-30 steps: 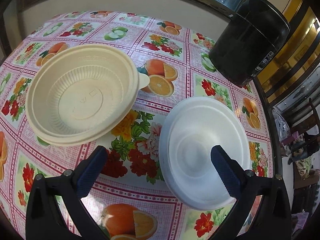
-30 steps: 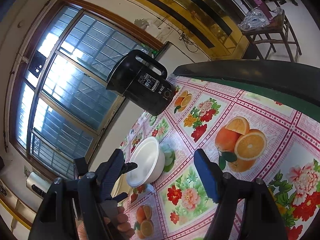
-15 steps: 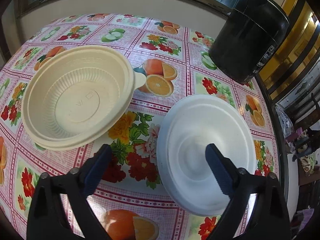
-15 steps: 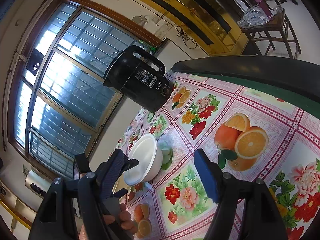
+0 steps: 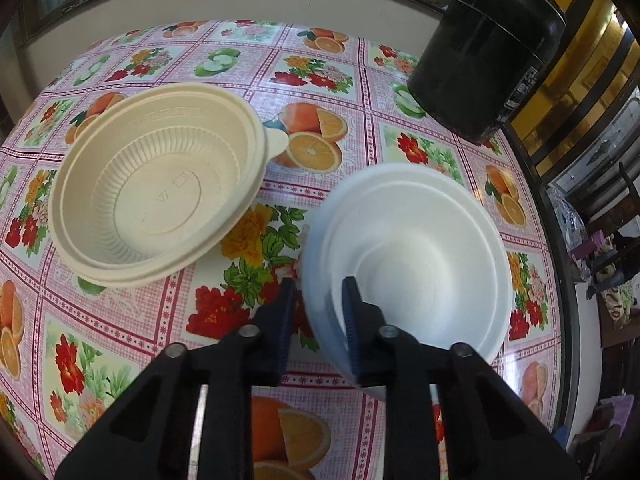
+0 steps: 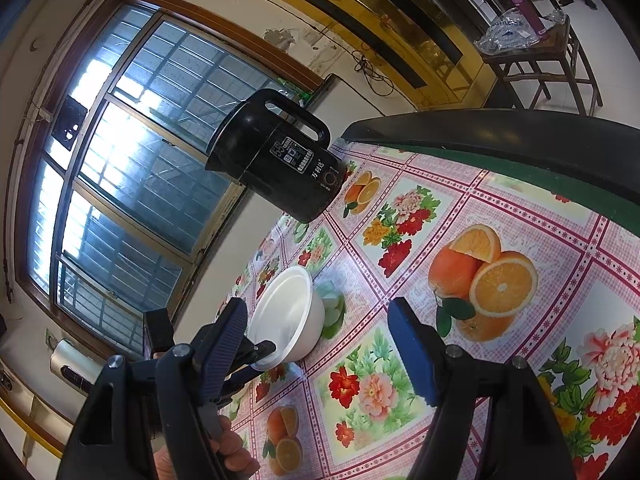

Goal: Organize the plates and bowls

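Note:
On the fruit-and-flower tablecloth [image 5: 304,72] a white foam bowl [image 5: 420,264] stands to the right of a wider cream ribbed bowl [image 5: 160,188], the two apart. My left gripper [image 5: 319,300] is closing its jaws on the white bowl's near-left wall, one finger inside and one outside, pads against it. The right wrist view shows the same white bowl [image 6: 284,308] tipped a little, with the left gripper [image 6: 260,350] at its rim. My right gripper [image 6: 318,308] hovers open over the cloth with nothing between its fingers.
A black electric kettle [image 5: 484,48] stands at the far right corner, near the window wall. The table's dark edge [image 5: 536,216] runs just right of the white bowl. A hand [image 6: 224,452] holds the left gripper. A wooden stool [image 6: 536,52] stands beyond the table.
The left jaws have come from wide apart to a narrow gap around the white bowl's near-left wall, and the bowl has tipped slightly. The right gripper has stayed as it was.

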